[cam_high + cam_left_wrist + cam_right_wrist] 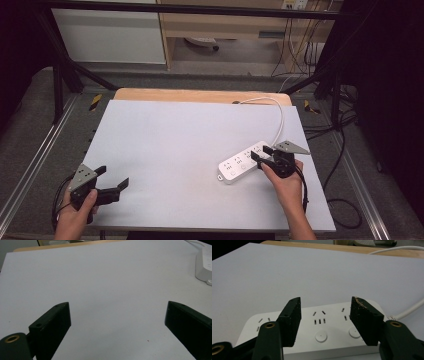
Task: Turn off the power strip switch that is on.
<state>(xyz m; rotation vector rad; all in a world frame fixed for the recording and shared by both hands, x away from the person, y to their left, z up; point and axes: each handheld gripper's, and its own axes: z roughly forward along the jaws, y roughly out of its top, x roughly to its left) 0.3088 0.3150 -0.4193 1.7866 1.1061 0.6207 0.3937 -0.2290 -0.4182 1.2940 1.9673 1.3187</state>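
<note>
White table [170,145] fills the centre of the high view. White power strip [246,161] lies flat at centre right, its cord [280,120] running toward the upper right. Right gripper [261,153] sits at the strip's right end, jaws parted over the sockets, nothing pinched. Left gripper [114,180], lower left, stands wide, empty.

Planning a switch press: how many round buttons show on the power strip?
2 in the right gripper view: one button between the jaws, another against the right-hand jaw; more may be hidden behind the jaws.
</note>
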